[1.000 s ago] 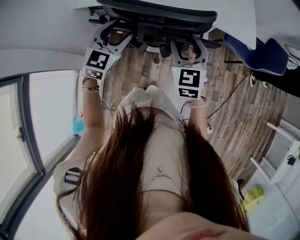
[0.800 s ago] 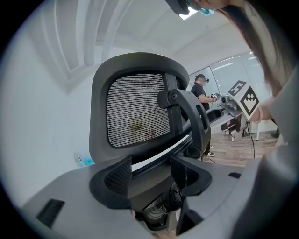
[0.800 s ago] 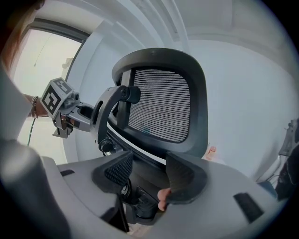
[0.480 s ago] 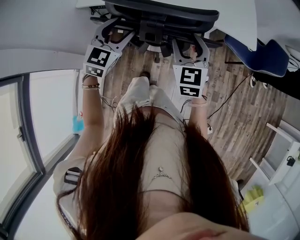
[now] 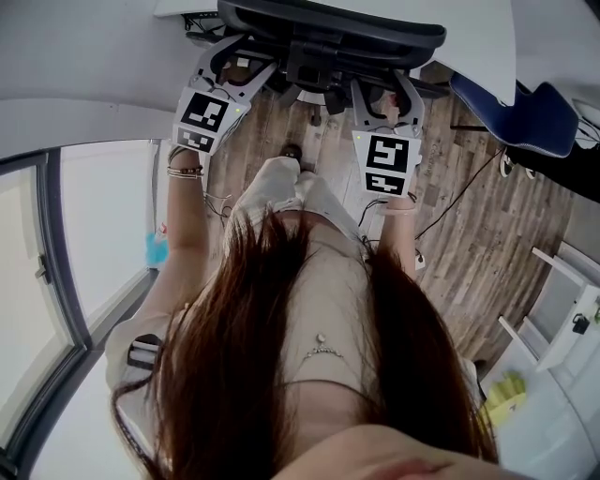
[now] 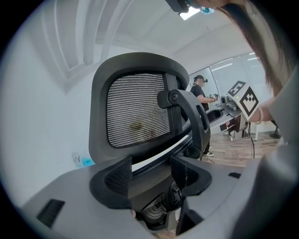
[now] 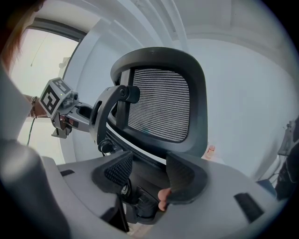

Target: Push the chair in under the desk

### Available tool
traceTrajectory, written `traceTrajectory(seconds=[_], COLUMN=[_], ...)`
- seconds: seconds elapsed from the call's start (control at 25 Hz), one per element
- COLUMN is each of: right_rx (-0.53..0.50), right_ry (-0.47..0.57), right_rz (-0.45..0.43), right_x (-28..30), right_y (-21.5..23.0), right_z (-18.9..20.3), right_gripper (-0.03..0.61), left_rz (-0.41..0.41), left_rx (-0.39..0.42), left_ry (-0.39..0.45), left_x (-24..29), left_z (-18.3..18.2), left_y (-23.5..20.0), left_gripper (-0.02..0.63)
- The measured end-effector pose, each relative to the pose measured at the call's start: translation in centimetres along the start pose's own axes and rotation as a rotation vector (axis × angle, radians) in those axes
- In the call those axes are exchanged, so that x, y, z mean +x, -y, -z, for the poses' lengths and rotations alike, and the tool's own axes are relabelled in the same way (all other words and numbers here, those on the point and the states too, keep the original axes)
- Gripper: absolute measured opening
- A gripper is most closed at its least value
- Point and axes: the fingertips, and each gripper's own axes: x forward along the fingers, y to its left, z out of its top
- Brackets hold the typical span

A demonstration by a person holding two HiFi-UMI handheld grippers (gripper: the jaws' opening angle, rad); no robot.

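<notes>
Both grippers are on the chair (image 5: 330, 28) backrest. The left gripper (image 6: 149, 170) has its fingers (image 6: 117, 176) spread, with the lower bar of the back frame running across the gap. The right gripper (image 7: 147, 170) is the same: fingers (image 7: 184, 179) spread and the frame bar between them, neither pair pinching it. In the head view the chair's dark back sits at the top, right up against the edge of the white desk (image 5: 483, 33); the seat can't be seen. The person stands on the wood floor (image 5: 469, 216) just behind the chair. A blue chair (image 5: 516, 105) stands off to the right. A second person (image 6: 201, 95) shows far back in the left gripper view.
</notes>
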Motion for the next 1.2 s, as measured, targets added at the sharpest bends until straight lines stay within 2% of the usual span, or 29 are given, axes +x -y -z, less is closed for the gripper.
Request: traceTrajectory(seconds=[0.96, 1.2], right_rx=[0.010, 0.022], right_ry=[-0.012, -0.023], right_rz=[0.027, 0.040], right_x=[1.3, 2.9], right_y=[0.5, 1.7], right_z=[0.2, -0.3], right_gripper=[0.238, 0.238], left_rz=[0.014, 0.020], left_rx=[0.012, 0.011], left_ry=[-0.009, -0.009], left_x=[1.2, 2.9], left_z=[0.1, -0.5], left_y=[-0.8, -2.1], left_gripper=[0.250, 0.250])
